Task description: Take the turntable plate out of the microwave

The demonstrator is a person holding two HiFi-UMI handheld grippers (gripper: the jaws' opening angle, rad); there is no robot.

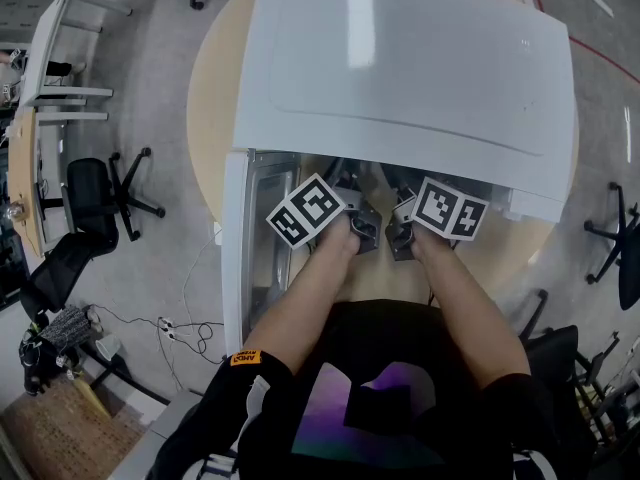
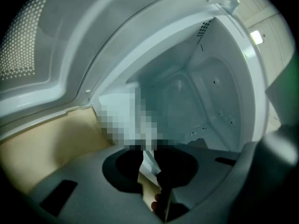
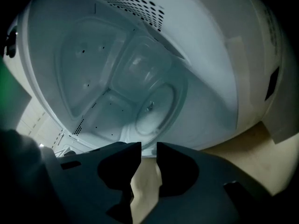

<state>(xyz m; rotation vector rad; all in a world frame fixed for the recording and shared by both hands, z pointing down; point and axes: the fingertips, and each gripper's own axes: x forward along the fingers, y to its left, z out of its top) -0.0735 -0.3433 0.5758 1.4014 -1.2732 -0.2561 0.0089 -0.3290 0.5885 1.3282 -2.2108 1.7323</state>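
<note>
The white microwave (image 1: 400, 58) stands on a round wooden table (image 1: 212, 88), its door (image 1: 240, 258) swung open to the left. Both grippers are at the mouth of the cavity, side by side. In the right gripper view a round glass turntable plate (image 3: 156, 108) with a small centre hub lies on the cavity floor, ahead of my right gripper (image 3: 148, 148). That gripper's jaws stand a narrow gap apart with nothing between them. My left gripper (image 2: 150, 155) has its jaws almost touching and also faces the cavity (image 2: 201, 101). The plate is hard to make out there.
The open door (image 2: 42, 41) hangs close on the left gripper's side. The table's bare edge (image 3: 243, 157) shows under the microwave front. Office chairs (image 1: 95, 203) and a desk (image 1: 50, 78) stand at the left, with cables (image 1: 180, 328) on the floor. Another chair (image 1: 625, 248) is at the right.
</note>
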